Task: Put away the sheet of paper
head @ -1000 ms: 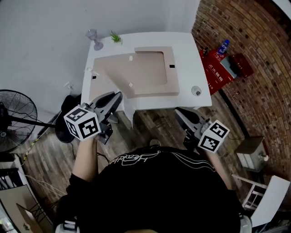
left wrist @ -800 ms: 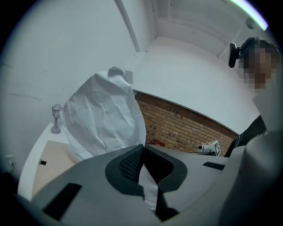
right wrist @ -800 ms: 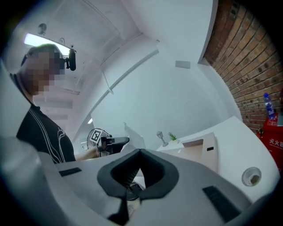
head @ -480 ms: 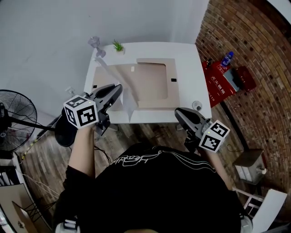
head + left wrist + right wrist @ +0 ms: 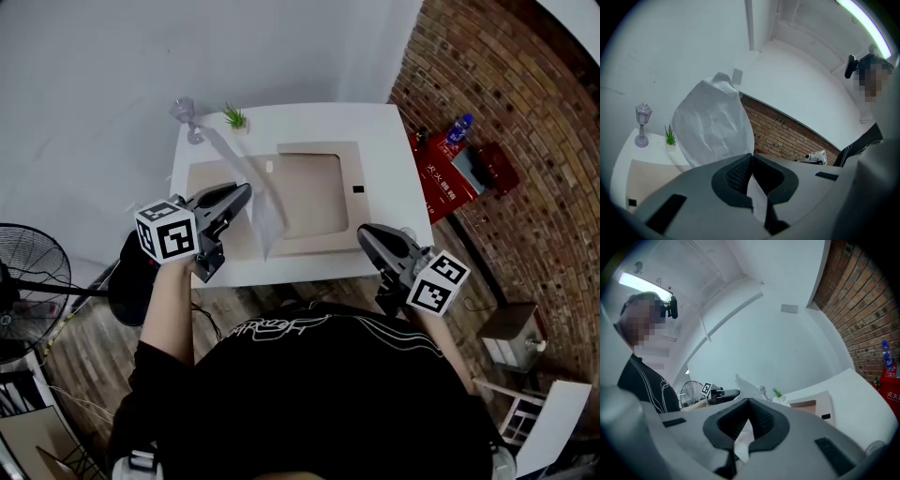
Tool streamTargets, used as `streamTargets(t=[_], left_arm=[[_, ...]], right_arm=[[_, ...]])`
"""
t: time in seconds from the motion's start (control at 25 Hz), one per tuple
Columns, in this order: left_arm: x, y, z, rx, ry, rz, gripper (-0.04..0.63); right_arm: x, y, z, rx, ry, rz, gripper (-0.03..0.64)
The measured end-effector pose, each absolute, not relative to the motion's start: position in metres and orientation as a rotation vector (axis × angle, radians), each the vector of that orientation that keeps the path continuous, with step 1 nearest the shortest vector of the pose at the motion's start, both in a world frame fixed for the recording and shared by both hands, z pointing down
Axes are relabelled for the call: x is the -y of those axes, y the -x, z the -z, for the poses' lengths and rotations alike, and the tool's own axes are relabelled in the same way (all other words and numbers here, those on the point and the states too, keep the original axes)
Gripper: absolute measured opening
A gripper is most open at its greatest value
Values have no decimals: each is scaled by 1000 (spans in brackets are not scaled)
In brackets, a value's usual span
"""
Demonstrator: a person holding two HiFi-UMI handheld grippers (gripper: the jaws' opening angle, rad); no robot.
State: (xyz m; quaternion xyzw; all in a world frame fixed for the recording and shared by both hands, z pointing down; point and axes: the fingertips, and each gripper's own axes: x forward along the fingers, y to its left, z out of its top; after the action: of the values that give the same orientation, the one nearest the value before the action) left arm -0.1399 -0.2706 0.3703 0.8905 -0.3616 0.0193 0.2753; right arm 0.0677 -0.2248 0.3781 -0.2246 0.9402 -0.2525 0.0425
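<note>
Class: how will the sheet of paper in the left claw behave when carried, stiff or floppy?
Probably floppy: the sheet of paper curves and creases above the left claw. Likely light: one edge pinch holds it up.

— What is shifting for you?

— I am bringing my left gripper (image 5: 246, 192) up from the lower left of the frame. It is leaving the floorboards and coming over the near left part of the table (image 5: 398, 169). The sheet of paper (image 5: 262, 220) pinched in it is coming along, now standing over the beige board (image 5: 323, 187) and reaching toward the lamp (image 5: 185, 117).

— And the other side?

— My right gripper (image 5: 366, 234) is moving up too, reaching the table's lower right edge. The fan (image 5: 33, 262) is sliding toward the lower left corner.
</note>
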Motion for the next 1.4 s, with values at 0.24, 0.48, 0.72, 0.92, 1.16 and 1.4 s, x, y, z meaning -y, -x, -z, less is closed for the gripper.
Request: streamTargets(t=[0.24,0.48,0.72,0.92,1.16,1.4], left_arm=[[288,147,-391,833,-2432,-73,32],[294,167,-412,711,-2415,4,32],[297,190,-452,680,-2357,-68,32],[298,210,-481,678,-2310,-128,32],[296,220,-514,700,-2265,-243,32],[298,227,-547,729,-2206,-349,32]], right_arm=[[239,-54,-379,-2854,750,790,2],[246,-36,-388,-2857,778,809,2],[250,-21,-394,-2858,807,818,2],[253,-6,-401,-2861,824,833,2],[253,0,-408,-2862,842,856,2],[252,8,-412,-2872,842,874,2]])
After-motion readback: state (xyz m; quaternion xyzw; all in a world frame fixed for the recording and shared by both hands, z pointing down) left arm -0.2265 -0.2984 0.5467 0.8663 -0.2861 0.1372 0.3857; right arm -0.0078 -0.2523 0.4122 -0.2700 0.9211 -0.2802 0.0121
